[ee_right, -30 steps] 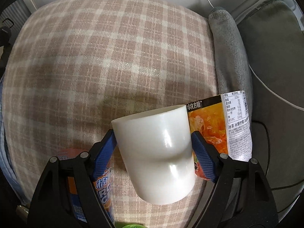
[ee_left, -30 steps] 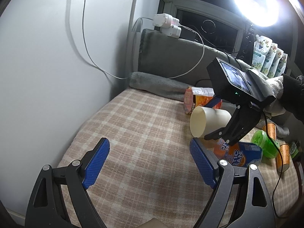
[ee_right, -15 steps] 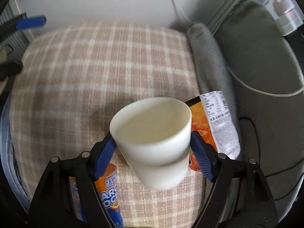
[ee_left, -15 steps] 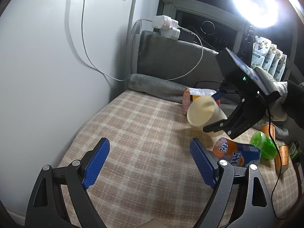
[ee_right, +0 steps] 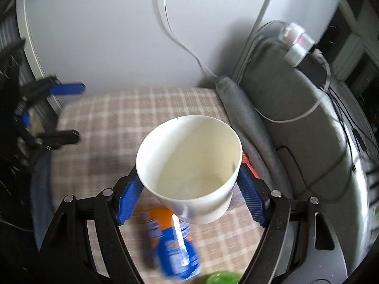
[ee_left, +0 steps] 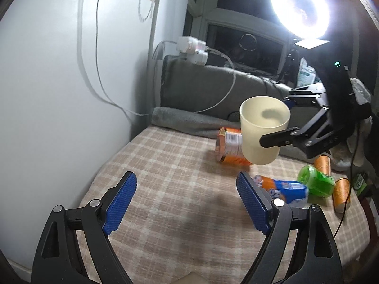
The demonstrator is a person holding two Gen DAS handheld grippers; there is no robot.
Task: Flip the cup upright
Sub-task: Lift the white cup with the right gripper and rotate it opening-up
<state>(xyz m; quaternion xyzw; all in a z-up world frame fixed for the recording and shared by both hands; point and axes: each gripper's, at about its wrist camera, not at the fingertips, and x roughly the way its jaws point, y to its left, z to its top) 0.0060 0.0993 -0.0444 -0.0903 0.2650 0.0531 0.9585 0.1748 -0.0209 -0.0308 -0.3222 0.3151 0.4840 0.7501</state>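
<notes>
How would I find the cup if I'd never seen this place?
Start at the checked blanket on the bed by the white wall. Above its far side, in front of a lying orange can, the right gripper grips the cup in its jaws, off the blanket. It is plain cream, mouth up and empty; everything nearby is colourful and lying flat.

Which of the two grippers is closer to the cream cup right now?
Right. The right gripper is clamped around the cream cup, holding it above the checked blanket. The left gripper hangs open, well apart from it.
</notes>
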